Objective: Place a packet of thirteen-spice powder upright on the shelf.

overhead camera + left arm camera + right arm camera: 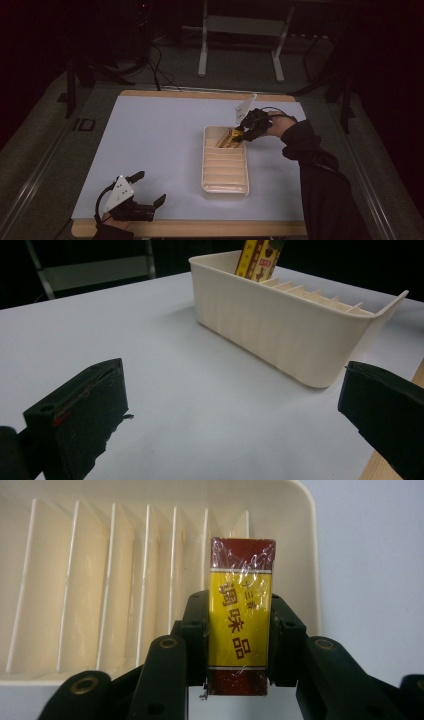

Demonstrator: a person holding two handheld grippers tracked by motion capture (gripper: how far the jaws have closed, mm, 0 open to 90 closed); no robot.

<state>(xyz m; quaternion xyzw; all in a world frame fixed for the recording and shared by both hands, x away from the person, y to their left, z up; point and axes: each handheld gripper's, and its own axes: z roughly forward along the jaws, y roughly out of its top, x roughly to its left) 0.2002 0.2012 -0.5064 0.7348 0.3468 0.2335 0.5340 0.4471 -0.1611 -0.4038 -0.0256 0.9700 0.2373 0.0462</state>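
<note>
Right gripper [239, 630] clamped on a yellow-and-maroon seasoning packet [241, 615], centre frame, over the far end of the cream divided tray [225, 189]. Left gripper [145, 187] spread wide, lower left.

Bare white table top [155, 150] lies open left of the ribbed cream tray [225, 187], whose thin dividers [107, 580] narrow every slot

A: So both grippers are all black — the left gripper [150, 188] has a pale grey three-cornered plate [119, 192] on top.

B: Yep, right gripper [239, 630] has brass-ringed screw holes, and the person's sleeve [320, 175] is dark.
</note>
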